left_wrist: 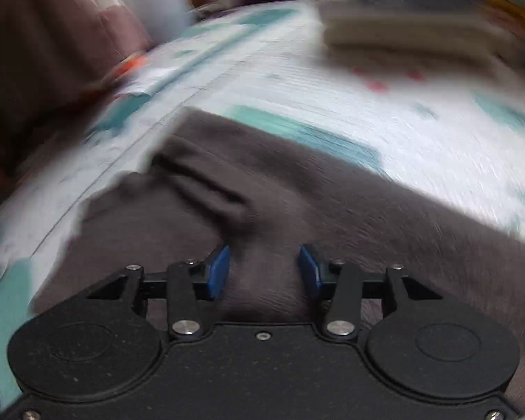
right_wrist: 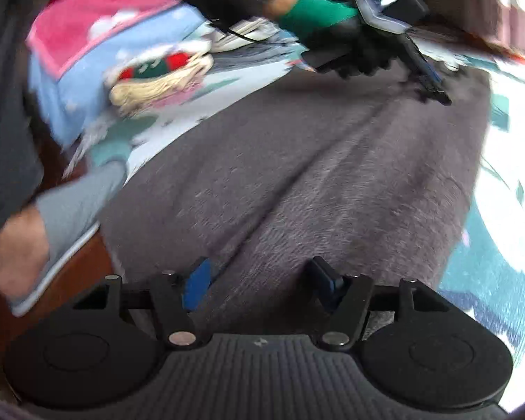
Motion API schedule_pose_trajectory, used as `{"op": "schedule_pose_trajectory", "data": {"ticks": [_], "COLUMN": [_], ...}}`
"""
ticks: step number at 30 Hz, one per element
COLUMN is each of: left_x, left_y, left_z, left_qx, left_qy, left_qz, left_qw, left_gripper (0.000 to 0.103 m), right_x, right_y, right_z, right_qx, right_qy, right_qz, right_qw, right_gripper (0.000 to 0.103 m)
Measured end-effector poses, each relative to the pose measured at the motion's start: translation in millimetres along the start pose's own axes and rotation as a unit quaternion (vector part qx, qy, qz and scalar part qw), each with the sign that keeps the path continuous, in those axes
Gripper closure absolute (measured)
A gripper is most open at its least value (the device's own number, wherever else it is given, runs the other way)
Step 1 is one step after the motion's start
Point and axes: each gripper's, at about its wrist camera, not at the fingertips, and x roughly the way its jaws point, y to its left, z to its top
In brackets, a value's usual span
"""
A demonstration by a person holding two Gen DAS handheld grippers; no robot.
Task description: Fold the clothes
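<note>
Both tools, left tool [left_wrist: 264,269] and right tool [right_wrist: 262,280], hover parted and empty over the grey garment [right_wrist: 315,175], whose length stretches between them.

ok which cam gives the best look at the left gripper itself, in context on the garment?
Right wrist view: the left gripper appears whole from outside, held by a gloved hand at the far end of the grey garment. The left wrist view shows only its own open blue fingers above the fabric.
</note>
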Motion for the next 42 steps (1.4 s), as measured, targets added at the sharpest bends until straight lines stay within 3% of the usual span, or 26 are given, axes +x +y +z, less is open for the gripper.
{"op": "schedule_pose_trajectory", "data": {"ticks": [3,5,6,7,8,11,13,16,17,19,21,23,24,26,29,32,36,40,42], "left_x": [-12.0,9.3,11.1,15.0,15.9,-6.5,-19.6,-35.8,-45.4,-61.4,-74.5,-81.0,-79.6,-77.8,-86.4,-93.8,-98.7,-93.2,-90.0], "left_y": [-14.0,-19.2,-6.7,7.9,16.7,32.9,62.7,123.0,143.6,178.5,207.9,230.1,237.9,239.2,245.6,243.3,229.3,221.2,217.5], "left_z": [-10.0,-21.6,-24.0,-17.7,-6.9,16.0,17.0,2.1,-8.6,-34.1,-62.9,-90.6,-109.2,-140.0,-172.4,-194.8,-208.9,-209.8,-208.4], "left_qx": [0.008,0.018,-0.026,-0.058,-0.052,0.075,0.111,0.046,-0.006,-0.102,-0.188,-0.234,-0.267,-0.332,-0.402,-0.451,-0.460,-0.457,-0.454], "left_qy": [0.000,0.078,0.080,0.111,0.140,0.147,0.173,0.207,0.211,0.223,0.238,0.257,0.271,0.290,0.277,0.266,0.258,0.253,0.251], "left_qz": [-0.019,-0.050,-0.064,-0.076,-0.075,-0.050,-0.027,0.040,0.056,0.071,0.070,0.071,0.061,0.024,-0.015,-0.043,-0.081,-0.104,-0.114], "left_qw": [0.9998,0.9955,0.9944,0.9892,0.9860,0.9850,0.9782,0.9765,0.9759,0.9669,0.9503,0.9349,0.9226,0.8970,0.8727,0.8511,0.8457,0.8462,0.8472], "left_gripper": [0.060,0.060,0.059,0.055,0.057,0.059,0.057,0.055,0.055,0.055,0.055,0.055,0.055,0.055,0.055,0.055,0.055,0.055,0.055], "right_x": [-12.9,4.3,9.8,10.4,10.5,-2.3,-9.5,-27.5,-34.4,-48.0,-61.7,-62.8,-63.0,-47.4,-2.9,60.8,132.3,158.0,164.1], "right_y": [2.2,0.0,4.6,10.1,15.7,11.5,7.8,-1.7,-5.3,-6.9,-1.5,15.3,24.1,44.7,73.6,101.4,150.1,176.1,181.3], "right_z": [0.4,-0.2,-3.0,-2.8,-2.2,4.2,13.0,37.5,49.2,75.2,104.2,133.9,148.7,175.0,195.7,191.0,163.9,137.5,126.4], "right_qx": [0.017,0.022,0.001,-0.017,-0.035,-0.002,-0.004,-0.029,-0.044,-0.092,-0.160,-0.220,-0.250,-0.269,-0.214,-0.096,-0.010,0.094,0.107], "right_qy": [-0.057,0.002,0.015,0.021,0.026,0.000,0.007,0.037,0.050,0.083,0.124,0.164,0.183,0.201,0.191,0.170,0.153,0.125,0.121], "right_qz": [-0.008,0.005,0.007,0.005,0.003,0.031,0.032,0.049,0.049,0.046,0.041,0.043,0.045,0.047,0.023,-0.019,-0.090,-0.166,-0.183], "right_qw": [0.998,1.000,1.000,1.000,0.999,1.000,0.999,0.998,0.997,0.991,0.979,0.961,0.950,0.941,0.958,0.981,0.984,0.974,0.970], "right_gripper": [0.046,0.045,0.044,0.044,0.044,0.046,0.046,0.046,0.046,0.046,0.043,0.041,0.038,0.034,0.034,0.034,0.037,0.036,0.038]}}
